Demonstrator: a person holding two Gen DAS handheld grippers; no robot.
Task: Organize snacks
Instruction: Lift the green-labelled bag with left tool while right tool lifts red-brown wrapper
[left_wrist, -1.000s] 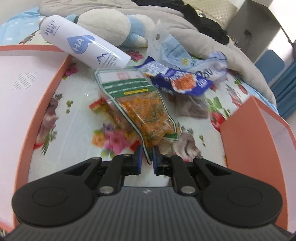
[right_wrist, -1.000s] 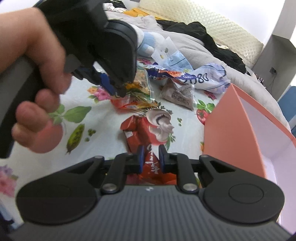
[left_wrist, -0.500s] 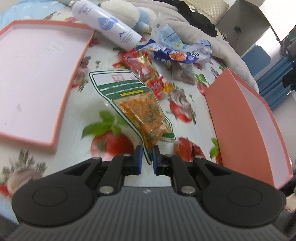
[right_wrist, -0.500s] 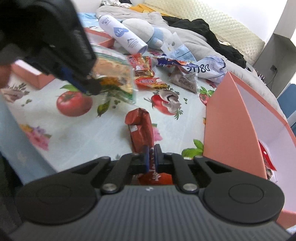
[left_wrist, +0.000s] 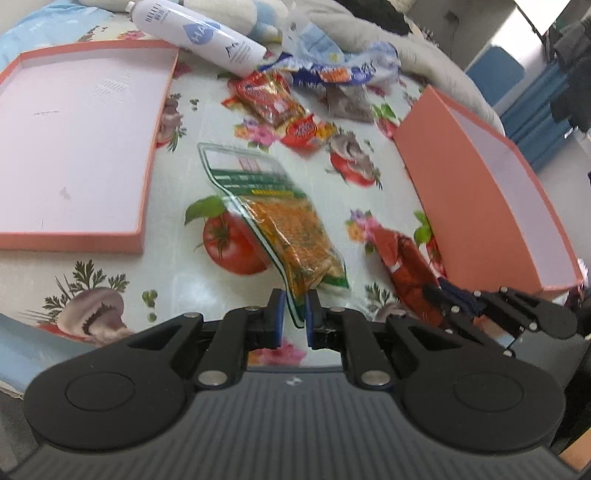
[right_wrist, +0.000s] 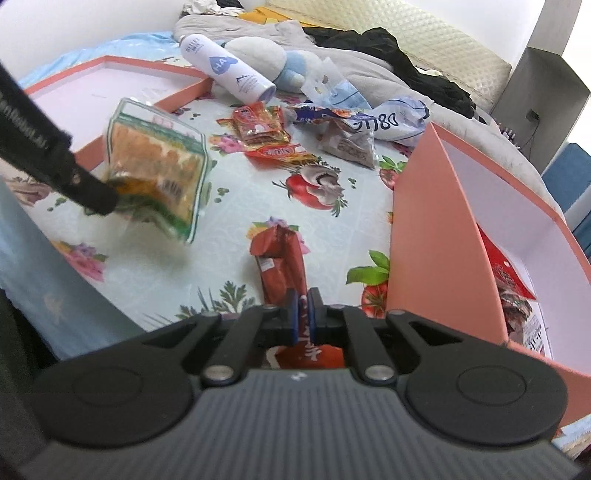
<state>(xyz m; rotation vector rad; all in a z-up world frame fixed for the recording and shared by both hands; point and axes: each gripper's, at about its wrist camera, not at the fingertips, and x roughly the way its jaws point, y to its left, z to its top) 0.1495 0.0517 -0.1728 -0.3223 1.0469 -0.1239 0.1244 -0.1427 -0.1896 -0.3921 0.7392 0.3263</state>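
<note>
My left gripper (left_wrist: 293, 314) is shut on the bottom edge of a clear green-trimmed bag of orange snacks (left_wrist: 284, 229), held above the table; the bag also shows in the right wrist view (right_wrist: 159, 170). My right gripper (right_wrist: 303, 314) is shut on a red snack packet (right_wrist: 282, 266), which also shows in the left wrist view (left_wrist: 410, 273), beside the orange box (right_wrist: 436, 236). The box holds a red packet (right_wrist: 506, 273). More snack packets (left_wrist: 277, 103) lie further back on the floral tablecloth.
A flat orange-rimmed lid (left_wrist: 74, 140) lies at left. A white spray bottle (left_wrist: 199, 33), a plush toy (right_wrist: 273, 62), blue-and-white bags (right_wrist: 388, 118) and a brown packet (right_wrist: 347, 144) sit at the back, with bedding behind.
Both grippers have pulled back and risen. The left one carries the orange snack bag away from the pile; the right one holds the red packet next to the box.
</note>
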